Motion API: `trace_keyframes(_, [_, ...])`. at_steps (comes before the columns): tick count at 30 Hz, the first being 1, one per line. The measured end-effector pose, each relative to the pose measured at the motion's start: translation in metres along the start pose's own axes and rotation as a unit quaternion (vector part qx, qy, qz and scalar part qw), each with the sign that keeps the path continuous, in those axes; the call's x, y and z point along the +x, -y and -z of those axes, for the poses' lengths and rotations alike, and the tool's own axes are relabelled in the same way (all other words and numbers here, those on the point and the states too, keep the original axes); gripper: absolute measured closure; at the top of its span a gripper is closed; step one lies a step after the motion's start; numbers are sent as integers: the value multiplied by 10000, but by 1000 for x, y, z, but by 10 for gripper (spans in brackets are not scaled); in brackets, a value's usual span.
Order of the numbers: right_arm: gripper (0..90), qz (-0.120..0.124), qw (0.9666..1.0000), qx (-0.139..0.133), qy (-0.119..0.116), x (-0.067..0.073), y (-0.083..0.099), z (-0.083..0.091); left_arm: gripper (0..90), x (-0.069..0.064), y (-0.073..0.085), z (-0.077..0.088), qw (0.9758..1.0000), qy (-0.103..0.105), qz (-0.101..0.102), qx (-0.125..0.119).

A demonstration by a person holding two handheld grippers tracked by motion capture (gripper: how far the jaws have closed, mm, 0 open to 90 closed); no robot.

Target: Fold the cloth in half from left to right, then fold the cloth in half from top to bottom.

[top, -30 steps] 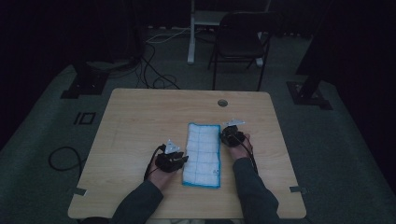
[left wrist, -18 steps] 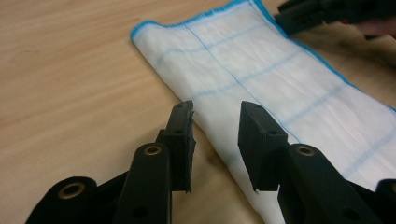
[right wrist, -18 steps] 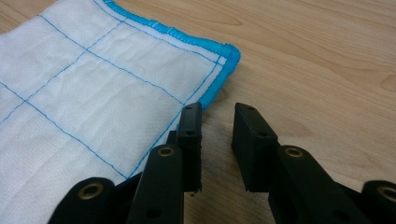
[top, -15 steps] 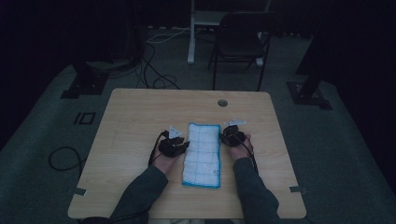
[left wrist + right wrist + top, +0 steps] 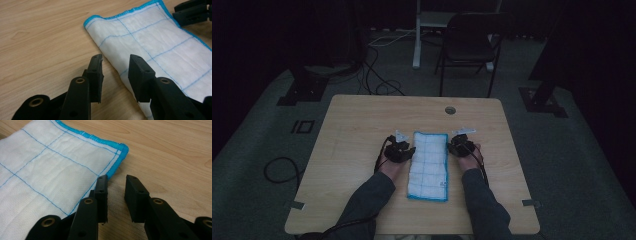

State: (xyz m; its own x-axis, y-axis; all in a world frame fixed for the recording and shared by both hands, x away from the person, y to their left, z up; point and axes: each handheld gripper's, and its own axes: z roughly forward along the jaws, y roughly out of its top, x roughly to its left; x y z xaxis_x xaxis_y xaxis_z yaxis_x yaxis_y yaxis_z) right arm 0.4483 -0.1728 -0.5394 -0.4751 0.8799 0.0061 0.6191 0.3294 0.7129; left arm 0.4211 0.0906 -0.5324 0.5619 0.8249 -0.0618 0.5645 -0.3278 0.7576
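The left claw (image 5: 115, 75) stands spread, its jaws having just been opening; the folded left edge of the cloth (image 5: 155, 47) lies under the gap between them, with one jaw over bare wood and the other over the white fabric, and neither pad is pressing on it. The right claw (image 5: 116, 195) is also parted, its jaws having just been opening too, with nothing between them: it hovers over bare wood just beside the cloth's blue-hemmed corner (image 5: 50, 170), the nearer jaw right at the hem.

From above, the left claw (image 5: 399, 150) and the right claw (image 5: 461, 145) flank the cloth (image 5: 428, 165) at its far half, one on each long side, each held in a hand with a dark sleeve behind it. The cloth is a long white rectangle with a blue grid and blue border, lying flat near the middle of the wooden worktop (image 5: 352, 130), closer to the person's edge.

The left claw view shows the other claw's dark jaws at the cloth's far corner. The high view alone shows a round hole in the worktop (image 5: 450, 109), a chair (image 5: 472, 45) beyond it and cables (image 5: 377, 80) on the floor
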Motion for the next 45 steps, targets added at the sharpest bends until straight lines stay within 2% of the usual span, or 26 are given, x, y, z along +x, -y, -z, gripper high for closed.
trace_keyframes(5, [726,7,10000,1,-7,0,0,0,641,1,-7,-3,10000,-54,-24,-29])
trace_keyframes(13, [692,-20,10000,47,51,-1,-1,0,607,3,-19,-13,9998,-148,129,26])
trace_keyframes(18, [682,-78,9999,50,130,-4,0,2,598,4,-23,-19,9996,-184,160,108])
trace_keyframes(20, [679,-205,9997,-4,90,-6,0,3,587,4,-26,-23,9994,-196,218,157])
trace_keyframes(23, [674,-201,9998,-62,64,-5,-2,3,567,8,-27,-28,9989,-161,405,196])
trace_keyframes(29, [663,-182,9997,-184,-2,-1,-12,5,550,9,-29,-37,9980,-287,399,388])
trace_keyframes(30, [661,-181,9996,-195,-24,0,-13,5,561,10,-30,-38,9979,-256,414,431])
trace_keyframes(31, [659,-191,9996,-196,-37,1,-14,5,662,10,-31,-38,9979,-203,428,435])
trace_keyframes(33, [657,-171,9996,-196,-51,2,-16,4,805,9,-33,-37,9977,-299,422,445])
trace_keyframes(35, [655,-166,9996,-198,-65,4,-17,2,843,9,-34,-35,9978,-281,465,384])
trace_keyframes(37, [649,-168,9996,-197,-69,5,-18,0,802,10,-34,-34,9976,-321,491,361])
trace_keyframes(41, [636,-240,9994,-211,-106,6,-22,-4,643,15,-33,-35,9966,-411,624,340])
trace_keyframes(45, [582,-304,9991,-209,-209,5,-28,-9,574,16,-36,-39,9963,-490,609,347])
